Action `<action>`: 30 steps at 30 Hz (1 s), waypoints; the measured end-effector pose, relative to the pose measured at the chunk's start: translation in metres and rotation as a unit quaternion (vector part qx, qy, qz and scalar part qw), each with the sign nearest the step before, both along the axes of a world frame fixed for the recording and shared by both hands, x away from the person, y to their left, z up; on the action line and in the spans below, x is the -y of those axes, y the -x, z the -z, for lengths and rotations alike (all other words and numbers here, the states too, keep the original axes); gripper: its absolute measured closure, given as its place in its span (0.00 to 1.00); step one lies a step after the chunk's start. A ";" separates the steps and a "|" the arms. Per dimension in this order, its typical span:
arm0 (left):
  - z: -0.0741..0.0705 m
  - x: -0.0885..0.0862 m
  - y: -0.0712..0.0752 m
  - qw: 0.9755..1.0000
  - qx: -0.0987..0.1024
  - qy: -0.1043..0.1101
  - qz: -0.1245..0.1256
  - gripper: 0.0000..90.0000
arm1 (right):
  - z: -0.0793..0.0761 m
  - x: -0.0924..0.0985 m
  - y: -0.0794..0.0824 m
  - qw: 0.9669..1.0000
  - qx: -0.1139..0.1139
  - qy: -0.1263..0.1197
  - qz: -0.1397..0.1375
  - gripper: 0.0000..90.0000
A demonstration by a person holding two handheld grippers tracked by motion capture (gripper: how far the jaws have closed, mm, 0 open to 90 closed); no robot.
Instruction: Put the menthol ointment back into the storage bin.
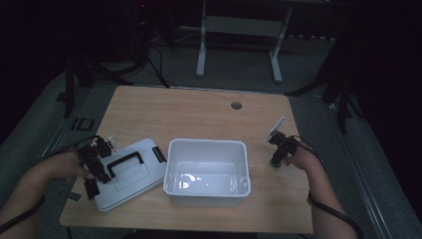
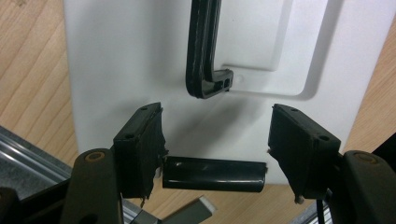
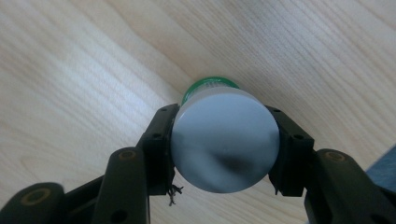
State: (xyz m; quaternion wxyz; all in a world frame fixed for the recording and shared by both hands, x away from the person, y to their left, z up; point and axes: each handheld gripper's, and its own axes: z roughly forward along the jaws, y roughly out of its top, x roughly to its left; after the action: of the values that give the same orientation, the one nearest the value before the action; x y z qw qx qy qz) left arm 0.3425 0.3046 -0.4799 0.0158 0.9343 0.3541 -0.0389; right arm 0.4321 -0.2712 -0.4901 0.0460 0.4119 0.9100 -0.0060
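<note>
Landmark: the white bin (image 1: 206, 172), open-topped, standing at the middle of the wooden surface (image 1: 199, 112).

Left of the bin: a white lid (image 1: 130, 173) lies flat, its near corner just beside the bin's left wall. Its black handle (image 2: 204, 51) lies folded down in a recess. The left gripper (image 2: 215, 140) hangs over the lid's outer end, jaws spread wide with nothing between them; a black latch (image 2: 214, 173) on the lid's edge sits in the gap.

Right of the bin: the right gripper (image 3: 224, 140) is closed on a small bottle (image 3: 224, 140) with a grey cap and green label, standing on the surface, well apart from the bin's right wall.

Risks, as judged: the jaws bear on the rounded cap, so the bottle could twist or slip out if lifted quickly. The lid's corner overhangs the surface's front-left edge; a push there could tip it off.

Orientation: the bottle's long axis appears upright, cap toward the camera, base on the surface. The lid's long axis runs diagonally, angled toward the bin.
</note>
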 end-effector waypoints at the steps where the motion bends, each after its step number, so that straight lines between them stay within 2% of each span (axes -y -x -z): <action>1: 0.000 0.000 0.000 1.000 -0.001 0.001 -0.002 0.39 | -0.003 -0.002 0.003 1.000 -0.001 0.003 -0.019 0.56; 2: 0.000 -0.001 0.001 1.000 0.003 -0.008 0.001 0.39 | -0.005 -0.003 0.005 1.000 -0.002 0.002 -0.030 0.56; 3: 0.000 -0.001 0.001 1.000 0.003 -0.008 0.001 0.39 | -0.005 -0.003 0.005 1.000 -0.002 0.002 -0.030 0.56; 4: -0.001 -0.001 0.001 1.000 0.006 -0.011 -0.001 0.39 | -0.008 -0.006 0.009 0.999 -0.002 0.009 -0.053 0.56; 6: -0.001 -0.002 0.002 1.000 0.010 -0.006 -0.004 0.39 | -0.010 -0.008 0.014 0.997 -0.005 0.014 -0.081 0.56; 7: -0.001 -0.002 0.002 1.000 0.010 -0.008 -0.005 0.39 | -0.010 -0.008 0.014 0.997 -0.005 0.014 -0.081 0.56; 11: 0.002 -0.001 0.004 1.000 0.002 -0.015 -0.003 0.39 | -0.018 -0.013 0.027 0.992 -0.011 0.021 -0.126 0.56; 12: 0.003 0.000 0.004 1.000 0.002 -0.016 -0.001 0.39 | -0.018 -0.013 0.027 0.992 -0.011 0.021 -0.126 0.56; 14: 0.003 0.000 0.004 1.000 0.003 -0.016 -0.001 0.39 | -0.023 -0.016 0.035 0.988 -0.012 0.021 -0.152 0.56; 16: 0.002 0.001 0.003 1.000 0.005 -0.017 0.001 0.39 | -0.025 -0.017 0.037 0.987 -0.008 0.021 -0.160 0.56; 17: 0.001 0.002 0.003 1.000 0.005 -0.018 0.000 0.39 | -0.028 -0.019 0.042 0.984 -0.008 0.018 -0.176 0.56; 20: 0.001 0.003 0.003 1.000 0.006 -0.019 0.002 0.39 | -0.031 -0.020 0.047 0.982 -0.011 0.015 -0.186 0.56; 24: -0.001 0.005 0.004 1.000 0.007 -0.017 0.003 0.39 | -0.036 -0.023 0.059 0.974 -0.016 0.010 -0.225 0.56; 25: -0.001 0.004 0.004 1.000 0.008 -0.017 0.003 0.39 | -0.038 -0.025 0.063 0.971 -0.013 0.009 -0.238 0.56; 26: -0.001 0.004 0.004 1.000 0.013 -0.022 0.002 0.39 | -0.041 -0.028 0.071 0.967 -0.011 0.008 -0.256 0.56; 27: -0.001 0.003 0.004 1.000 0.012 -0.020 0.000 0.39 | -0.043 -0.030 0.074 0.964 -0.009 0.010 -0.264 0.56; 28: -0.001 0.003 0.004 1.000 0.012 -0.020 0.000 0.39 | -0.043 -0.030 0.074 0.964 -0.009 0.010 -0.264 0.56; 30: 0.000 0.002 0.005 1.000 0.011 -0.020 0.001 0.39 | -0.047 -0.033 0.081 0.960 -0.010 0.013 -0.279 0.56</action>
State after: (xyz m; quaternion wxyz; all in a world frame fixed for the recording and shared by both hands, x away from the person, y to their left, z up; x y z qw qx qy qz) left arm 0.3378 0.3027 -0.4794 0.0006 0.9351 0.3537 -0.0216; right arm 0.3513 -0.2384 -0.4435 0.0417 0.1414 0.9890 -0.0090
